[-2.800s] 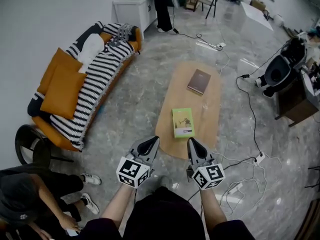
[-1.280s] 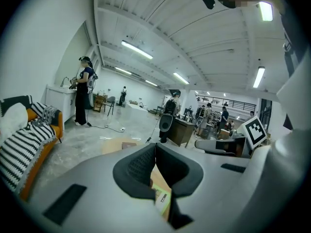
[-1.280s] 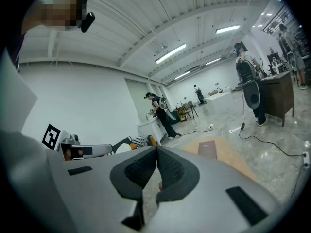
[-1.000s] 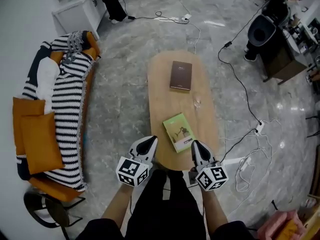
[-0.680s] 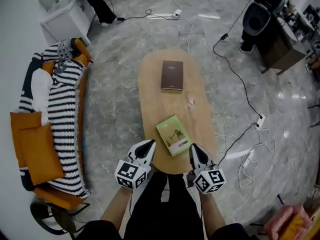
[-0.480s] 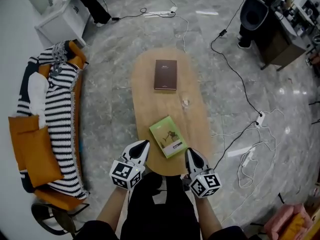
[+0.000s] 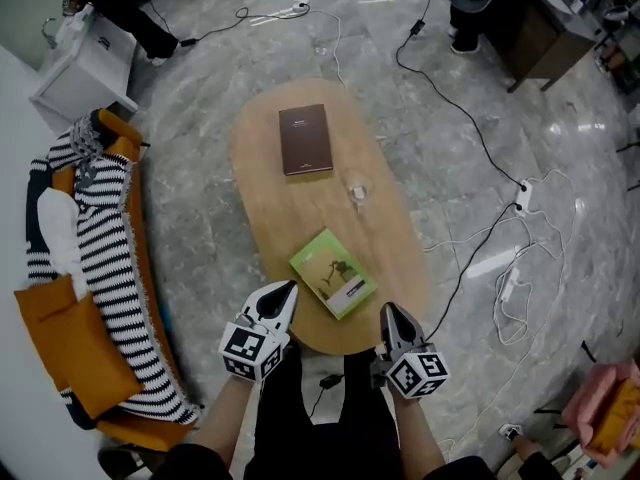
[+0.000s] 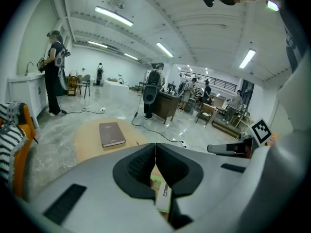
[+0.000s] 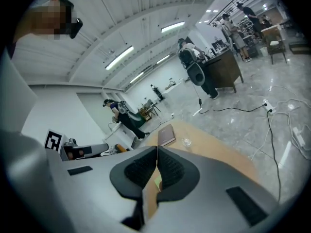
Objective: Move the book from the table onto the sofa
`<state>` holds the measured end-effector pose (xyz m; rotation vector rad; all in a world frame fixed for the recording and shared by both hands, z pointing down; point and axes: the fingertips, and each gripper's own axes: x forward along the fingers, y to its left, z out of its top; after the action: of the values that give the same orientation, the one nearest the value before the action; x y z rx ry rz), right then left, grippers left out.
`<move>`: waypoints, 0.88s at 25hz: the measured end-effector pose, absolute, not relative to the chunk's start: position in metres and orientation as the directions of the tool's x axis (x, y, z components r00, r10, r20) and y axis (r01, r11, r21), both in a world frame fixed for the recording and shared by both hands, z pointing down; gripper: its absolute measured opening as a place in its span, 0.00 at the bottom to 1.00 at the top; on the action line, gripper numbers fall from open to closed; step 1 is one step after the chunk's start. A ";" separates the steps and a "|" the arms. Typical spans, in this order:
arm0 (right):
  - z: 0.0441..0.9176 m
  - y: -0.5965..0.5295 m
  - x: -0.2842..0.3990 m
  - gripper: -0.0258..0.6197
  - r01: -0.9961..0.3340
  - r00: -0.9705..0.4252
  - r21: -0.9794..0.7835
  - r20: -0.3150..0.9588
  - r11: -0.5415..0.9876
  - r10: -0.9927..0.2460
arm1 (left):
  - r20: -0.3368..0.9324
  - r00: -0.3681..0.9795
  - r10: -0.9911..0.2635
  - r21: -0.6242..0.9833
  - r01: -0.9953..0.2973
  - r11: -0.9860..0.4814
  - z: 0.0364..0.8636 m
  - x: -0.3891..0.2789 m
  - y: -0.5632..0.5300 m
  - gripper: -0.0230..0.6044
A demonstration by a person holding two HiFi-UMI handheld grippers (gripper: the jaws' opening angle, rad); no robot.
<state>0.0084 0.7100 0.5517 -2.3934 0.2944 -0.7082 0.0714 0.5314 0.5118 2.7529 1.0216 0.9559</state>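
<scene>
Hovering left claw, right claw closed, empty; we judge green book light, stiff, likely slick; we plan pinching opposite side edges.

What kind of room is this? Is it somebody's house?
Probably not a house. It looks like a big lab or workshop with a pretend living-room corner: a striped sofa and a wooden coffee table sit on a shiny floor strewn with power cables, and people work at desks farther back.
</scene>
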 end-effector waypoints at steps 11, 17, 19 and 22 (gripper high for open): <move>0.602 0.714 0.005 0.08 -0.007 0.797 -0.597 0.482 -0.802 -0.365 | 0.567 0.558 0.607 0.301 0.546 -0.782 0.573 0.070 0.525 0.06; 0.652 0.717 0.024 0.08 -0.055 0.764 -0.578 0.501 -0.814 -0.407 | 0.588 0.558 0.585 0.339 0.487 -0.805 0.640 0.069 0.524 0.06; 0.673 0.713 0.029 0.08 -0.092 0.736 -0.569 0.513 -0.817 -0.440 | 0.601 0.559 0.570 0.359 0.448 -0.818 0.666 0.067 0.522 0.06; 0.707 0.705 0.036 0.08 -0.164 0.677 -0.555 0.538 -0.815 -0.502 | 0.623 0.563 0.544 0.396 0.373 -0.839 0.705 0.062 0.516 0.06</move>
<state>0.0365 0.7048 0.7074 -2.4216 0.5158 -0.9730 0.0622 0.5162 0.7055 2.5778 0.7677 1.1393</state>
